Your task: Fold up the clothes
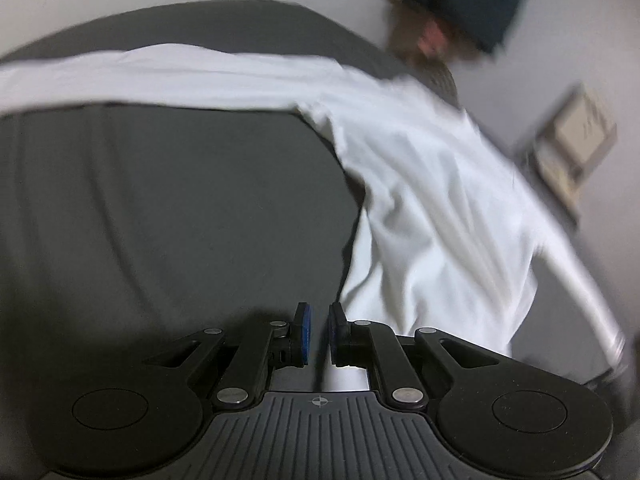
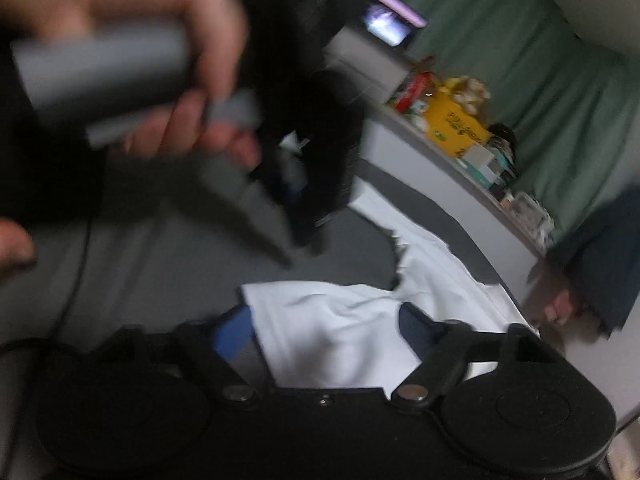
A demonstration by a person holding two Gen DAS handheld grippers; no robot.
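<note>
A white long-sleeved shirt (image 1: 420,184) lies spread on a dark grey bed sheet (image 1: 160,208), one sleeve stretched to the left, the other down the right. My left gripper (image 1: 318,334) hovers at the shirt's lower hem edge, its blue-padded jaws nearly together with a narrow gap and nothing between them. In the right wrist view the shirt (image 2: 340,320) lies just ahead of my right gripper (image 2: 324,328), whose jaws stand wide apart above the cloth. The left hand and its grey-handled gripper (image 2: 304,184) are blurred at upper left.
A grey headboard ledge (image 2: 440,168) carries several boxes, a yellow box (image 2: 456,124) among them, before a green curtain (image 2: 540,64). A person in a dark cap (image 1: 472,4) is at the bed's far side. A cable (image 2: 76,280) runs over the sheet.
</note>
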